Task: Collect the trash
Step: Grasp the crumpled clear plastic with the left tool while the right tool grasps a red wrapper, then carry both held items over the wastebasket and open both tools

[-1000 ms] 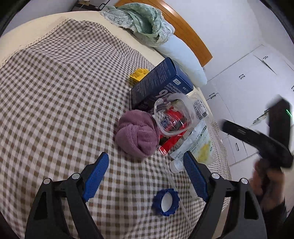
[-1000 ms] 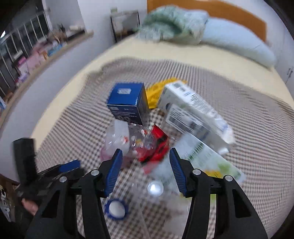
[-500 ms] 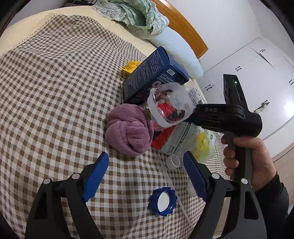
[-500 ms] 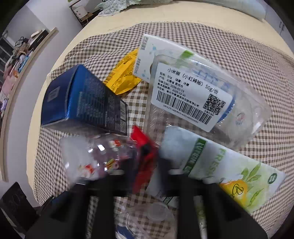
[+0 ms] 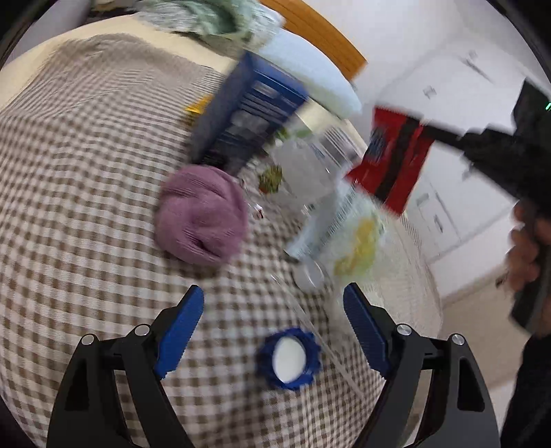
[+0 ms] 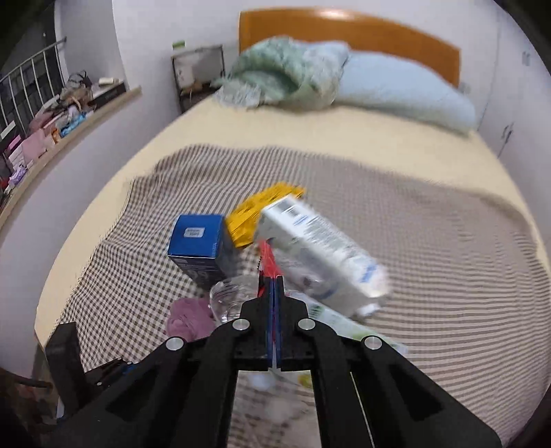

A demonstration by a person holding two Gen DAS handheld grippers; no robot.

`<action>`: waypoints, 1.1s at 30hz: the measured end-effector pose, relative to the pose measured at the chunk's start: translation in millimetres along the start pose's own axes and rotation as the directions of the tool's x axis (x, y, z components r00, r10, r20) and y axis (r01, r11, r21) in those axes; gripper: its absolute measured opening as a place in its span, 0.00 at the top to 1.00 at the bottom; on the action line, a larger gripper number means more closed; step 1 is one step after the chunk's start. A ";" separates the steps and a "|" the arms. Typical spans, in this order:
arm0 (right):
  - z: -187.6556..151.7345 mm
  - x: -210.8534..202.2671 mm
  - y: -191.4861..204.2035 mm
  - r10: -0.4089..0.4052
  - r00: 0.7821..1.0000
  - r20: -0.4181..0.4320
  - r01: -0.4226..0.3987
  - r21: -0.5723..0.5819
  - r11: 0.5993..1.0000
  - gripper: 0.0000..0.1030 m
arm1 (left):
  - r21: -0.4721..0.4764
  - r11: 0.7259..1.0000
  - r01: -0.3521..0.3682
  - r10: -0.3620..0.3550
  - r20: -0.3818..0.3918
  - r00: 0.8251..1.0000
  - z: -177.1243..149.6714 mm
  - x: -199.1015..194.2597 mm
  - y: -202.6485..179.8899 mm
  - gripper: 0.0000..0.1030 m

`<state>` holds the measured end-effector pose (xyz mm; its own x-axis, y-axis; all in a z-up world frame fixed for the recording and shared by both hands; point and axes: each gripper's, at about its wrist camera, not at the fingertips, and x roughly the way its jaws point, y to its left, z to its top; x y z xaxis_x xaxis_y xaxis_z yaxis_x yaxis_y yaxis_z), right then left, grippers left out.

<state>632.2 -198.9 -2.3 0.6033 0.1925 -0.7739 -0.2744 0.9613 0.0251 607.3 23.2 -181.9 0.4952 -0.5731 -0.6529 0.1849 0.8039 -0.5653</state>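
My right gripper [image 6: 273,286] is shut on a red wrapper [image 6: 267,263], which hangs in the air above the bed in the left wrist view [image 5: 392,162]. My left gripper [image 5: 273,303] stands open and holds nothing, low over the checked blanket [image 5: 86,172]. Just ahead of it lie a blue ring cap [image 5: 288,358], a purple rolled cloth [image 5: 201,217], a clear plastic cup [image 5: 306,169], a green-and-yellow pouch [image 5: 351,237], a blue box [image 5: 246,110] and a yellow wrapper [image 6: 261,206]. A white carton [image 6: 320,255] lies beside the blue box [image 6: 198,241].
A pale blue pillow [image 6: 403,93] and a green blanket [image 6: 282,75] lie at the wooden headboard [image 6: 347,31]. A cluttered shelf [image 6: 58,124] runs along the left wall. White cupboards [image 5: 447,103] stand past the bed's right edge. A hand [image 5: 527,248] grips the right tool.
My right gripper has shut on the red wrapper and lifted it off the pile. The left gripper has slid a little across the blanket and stayed open.
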 end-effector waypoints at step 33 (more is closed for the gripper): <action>-198.5 -141.7 -119.0 -0.023 0.997 0.073 0.009 0.181 0.983 1.00 | 0.254 0.965 -0.062 0.039 0.093 0.995 -44.1 -33.4 -139.9 0.82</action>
<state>430.7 -379.8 -21.3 0.6625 0.1843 -0.7260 -0.1288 0.9829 0.1319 527.4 -77.1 -103.2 0.5792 -0.5240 -0.6245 0.3634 0.8517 -0.3776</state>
